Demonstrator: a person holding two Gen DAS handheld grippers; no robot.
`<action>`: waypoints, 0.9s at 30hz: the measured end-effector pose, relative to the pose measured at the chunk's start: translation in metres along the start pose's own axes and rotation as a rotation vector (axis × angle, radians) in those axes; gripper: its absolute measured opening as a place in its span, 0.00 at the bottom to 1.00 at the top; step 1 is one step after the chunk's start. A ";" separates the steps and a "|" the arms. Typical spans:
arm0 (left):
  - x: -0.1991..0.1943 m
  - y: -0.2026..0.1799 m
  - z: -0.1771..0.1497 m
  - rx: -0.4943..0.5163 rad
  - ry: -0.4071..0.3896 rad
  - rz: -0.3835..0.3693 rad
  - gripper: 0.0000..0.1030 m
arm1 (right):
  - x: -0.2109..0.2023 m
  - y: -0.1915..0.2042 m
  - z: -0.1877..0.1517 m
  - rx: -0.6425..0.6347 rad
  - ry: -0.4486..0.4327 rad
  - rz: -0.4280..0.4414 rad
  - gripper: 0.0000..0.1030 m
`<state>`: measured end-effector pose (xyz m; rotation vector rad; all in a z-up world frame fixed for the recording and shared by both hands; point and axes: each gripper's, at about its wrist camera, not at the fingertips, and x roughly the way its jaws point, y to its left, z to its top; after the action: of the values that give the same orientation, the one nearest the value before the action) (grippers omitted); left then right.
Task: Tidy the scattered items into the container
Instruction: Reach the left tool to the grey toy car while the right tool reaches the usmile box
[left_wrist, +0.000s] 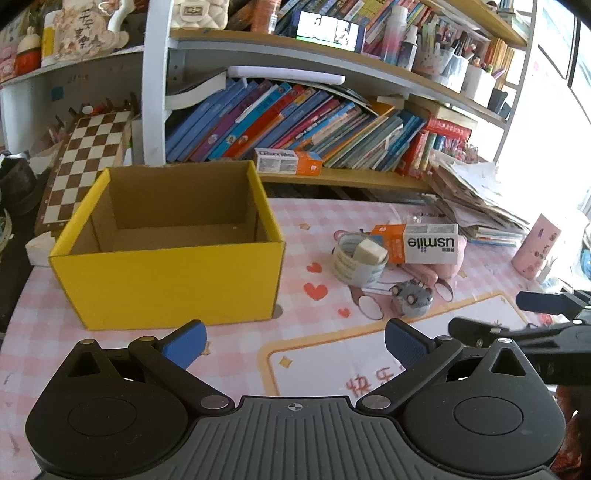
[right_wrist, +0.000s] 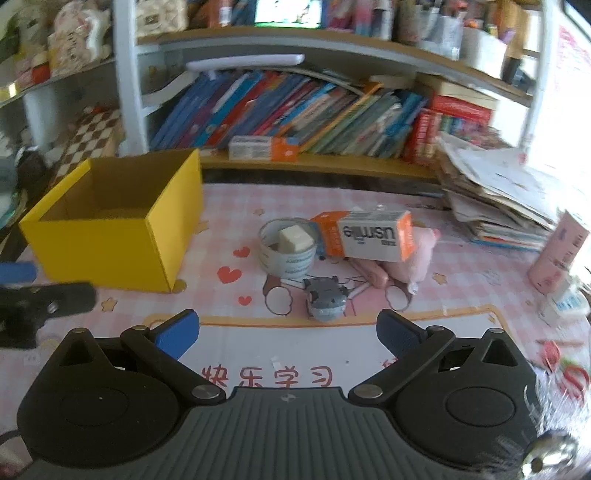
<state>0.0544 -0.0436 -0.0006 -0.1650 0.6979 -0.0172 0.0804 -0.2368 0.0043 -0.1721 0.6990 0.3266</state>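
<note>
so the desk (left_wrist: 236, 354) with the pink checked mat is the biggest thing here, and the job looks like it hasn't really started. the yellow box (left_wrist: 166, 280) sits on the left side of it, open at the top, and as far as both views show there's nothing inside, just bare cardboard floor.

everything to be tidied is bunched in 1 pile to the right of the box, well apart from it. the usmile carton (right_wrist: 369, 236) lies on its side, resting on a pink plush (right_wrist: 417, 254). just left of it is a tape roll (right_wrist: 286, 254) with a pale eraser block (right_wrist: 295, 238) sitting in its hole. nearest the cameras is a small grey toy car (right_wrist: 327, 299), next to some pink-handled scissors (right_wrist: 373, 275).

the left gripper (left_wrist: 295, 341) has its blue pads wide apart, holding nothing, facing the box. the right gripper (right_wrist: 288, 334) is also spread wide and empty, lined up roughly with the toy car. so 0 items in, all of them left to go.
</note>
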 end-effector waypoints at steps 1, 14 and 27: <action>0.002 -0.005 0.001 0.003 0.000 0.004 1.00 | 0.002 -0.003 0.001 -0.014 0.006 0.010 1.00; 0.031 -0.046 0.007 -0.043 0.004 0.107 1.00 | 0.031 -0.065 0.008 -0.035 0.026 0.089 1.00; 0.043 -0.081 0.009 0.021 -0.072 0.175 1.00 | 0.062 -0.108 0.009 0.032 0.055 0.212 0.95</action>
<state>0.0960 -0.1253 -0.0085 -0.0840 0.6380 0.1479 0.1682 -0.3207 -0.0249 -0.0763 0.7782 0.5144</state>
